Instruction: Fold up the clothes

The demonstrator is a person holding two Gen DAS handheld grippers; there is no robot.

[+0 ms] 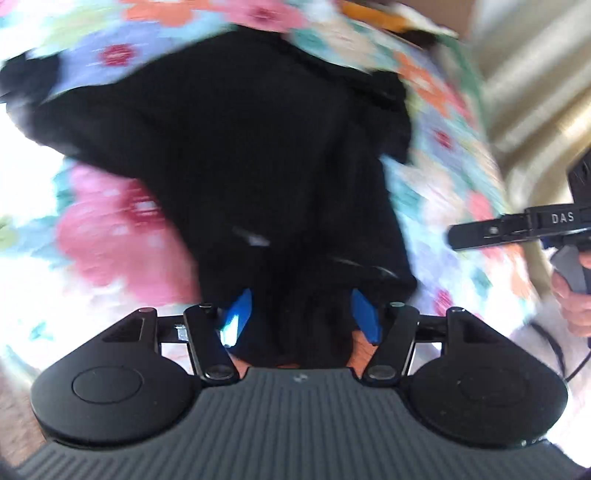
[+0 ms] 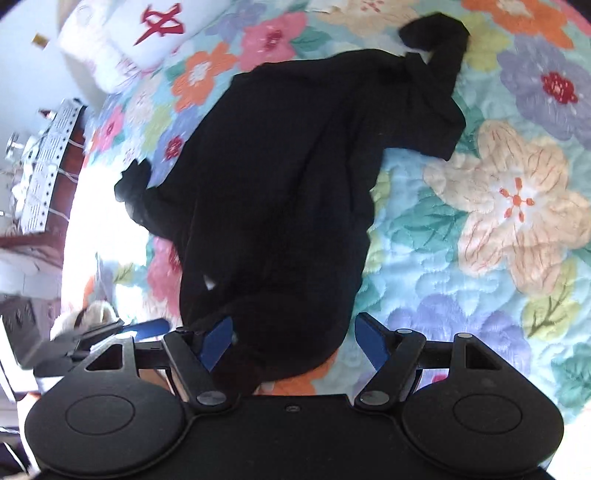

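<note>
A black garment (image 1: 240,147) lies crumpled lengthwise on a floral quilt (image 1: 110,240), sleeves spread at the far end. My left gripper (image 1: 303,314) hangs over its near end, open, with the black cloth lying loosely between the blue pads (image 1: 240,310). The right wrist view shows the same garment (image 2: 277,184) on the quilt (image 2: 498,203). My right gripper (image 2: 295,339) is open over the near hem, the cloth bunched against its left pad (image 2: 218,339). The left wrist view is blurred.
A white pillow (image 2: 147,29) with a red mark lies at the quilt's far left. Dark furniture with white items (image 2: 44,155) stands beside the bed. In the left wrist view a hand (image 1: 572,295) holds the other gripper's finger (image 1: 480,232) at the right, before beige curtains (image 1: 535,92).
</note>
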